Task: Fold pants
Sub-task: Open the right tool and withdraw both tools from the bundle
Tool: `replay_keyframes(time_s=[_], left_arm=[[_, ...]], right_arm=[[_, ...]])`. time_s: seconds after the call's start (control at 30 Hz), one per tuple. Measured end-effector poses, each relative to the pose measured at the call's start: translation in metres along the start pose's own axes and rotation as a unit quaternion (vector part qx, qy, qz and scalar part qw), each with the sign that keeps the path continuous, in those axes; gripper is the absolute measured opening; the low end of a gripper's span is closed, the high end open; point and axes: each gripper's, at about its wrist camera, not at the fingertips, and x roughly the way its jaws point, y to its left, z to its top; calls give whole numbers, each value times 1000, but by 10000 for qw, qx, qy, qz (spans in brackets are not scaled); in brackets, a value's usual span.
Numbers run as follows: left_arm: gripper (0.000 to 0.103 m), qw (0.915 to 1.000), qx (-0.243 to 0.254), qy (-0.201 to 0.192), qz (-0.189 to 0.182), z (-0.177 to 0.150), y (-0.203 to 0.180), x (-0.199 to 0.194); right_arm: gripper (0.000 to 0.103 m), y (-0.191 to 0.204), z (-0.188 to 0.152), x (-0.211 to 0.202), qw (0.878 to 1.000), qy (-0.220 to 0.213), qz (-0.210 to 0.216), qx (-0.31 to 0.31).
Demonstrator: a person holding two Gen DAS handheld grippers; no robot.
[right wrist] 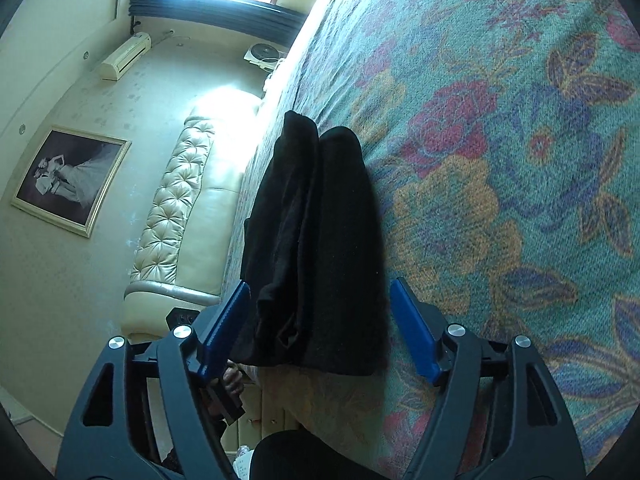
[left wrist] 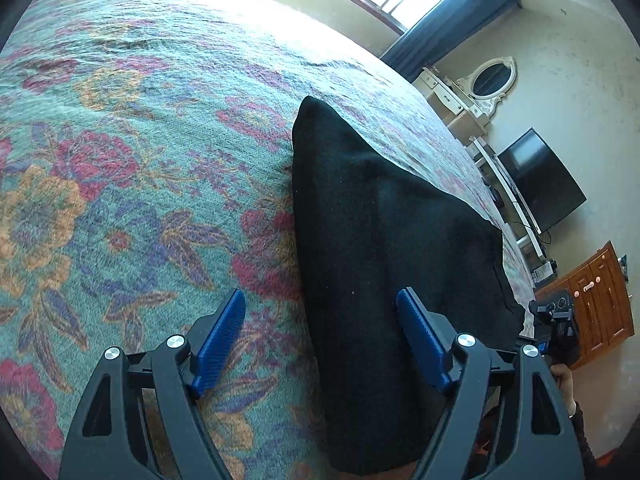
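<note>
Black pants [left wrist: 372, 240] lie folded lengthwise on a floral bedspread [left wrist: 120, 160], near the bed's edge. My left gripper [left wrist: 322, 336] is open above the near end of the pants, its right finger over the cloth and its left finger over the bedspread. In the right wrist view the pants [right wrist: 320, 240] show two legs side by side running away from me. My right gripper [right wrist: 320, 328] is open, with both blue fingers straddling the near end of the pants. Neither gripper holds cloth.
The bedspread [right wrist: 500, 160] fills the right of the right wrist view. A padded cream headboard [right wrist: 176, 208] and a framed picture [right wrist: 68, 180] are beyond the bed's edge. A television [left wrist: 540, 176], a white dresser [left wrist: 460, 100] and a wooden cabinet [left wrist: 600, 300] stand by the wall.
</note>
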Motion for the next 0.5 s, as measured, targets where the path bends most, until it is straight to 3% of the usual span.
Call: replay_keyframes(time_s=[0.5], left_arm=[[77, 9989, -249, -205, 327, -54, -15, -41]], right_arm=[[80, 17, -62, -15, 9997, -190, 120, 84]])
